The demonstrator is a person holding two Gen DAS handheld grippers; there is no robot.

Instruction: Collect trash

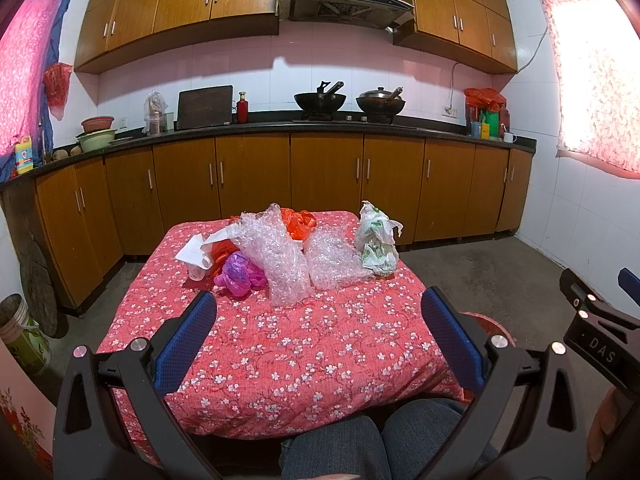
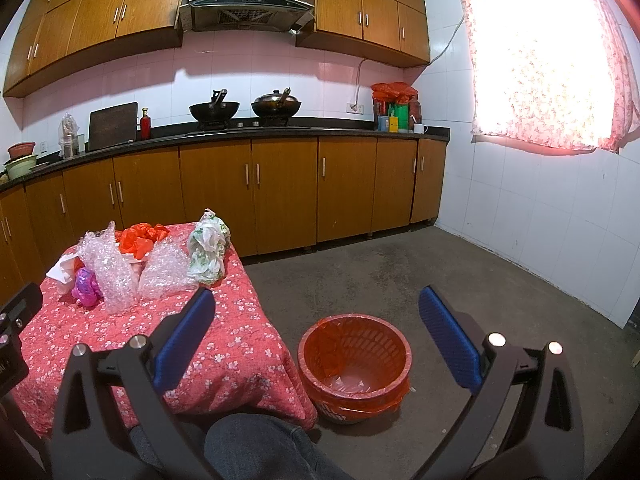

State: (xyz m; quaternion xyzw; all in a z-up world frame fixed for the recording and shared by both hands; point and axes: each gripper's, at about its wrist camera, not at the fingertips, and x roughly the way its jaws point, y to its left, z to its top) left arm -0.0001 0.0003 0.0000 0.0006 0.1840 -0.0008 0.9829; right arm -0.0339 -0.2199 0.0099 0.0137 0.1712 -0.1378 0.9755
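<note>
Right gripper [image 2: 316, 322] held low with blue-padded fingers [image 2: 188, 334] spread wide, gripping nothing. Between them on the concrete floor, a red basket bin [image 2: 355, 398] lined with a red bag, just beside the table's floral cloth [image 2: 224, 356]. Heaped at the far end: bubble wrap [image 2: 114, 276], purple bag [image 2: 85, 286], orange bag [image 2: 140, 240], white-green bag [image 2: 208, 254].

Wooden cabinets [image 1: 256, 176] run under a dark worktop [image 1: 440, 125], with more wall cabinets [image 2: 100, 20] flanking a steel hood [image 2: 250, 2]. White tiles [image 2: 540, 224] cover the walls, the floor [image 2: 400, 272] is grey concrete. A curtained window [image 2: 540, 60] glows bright on the right.
</note>
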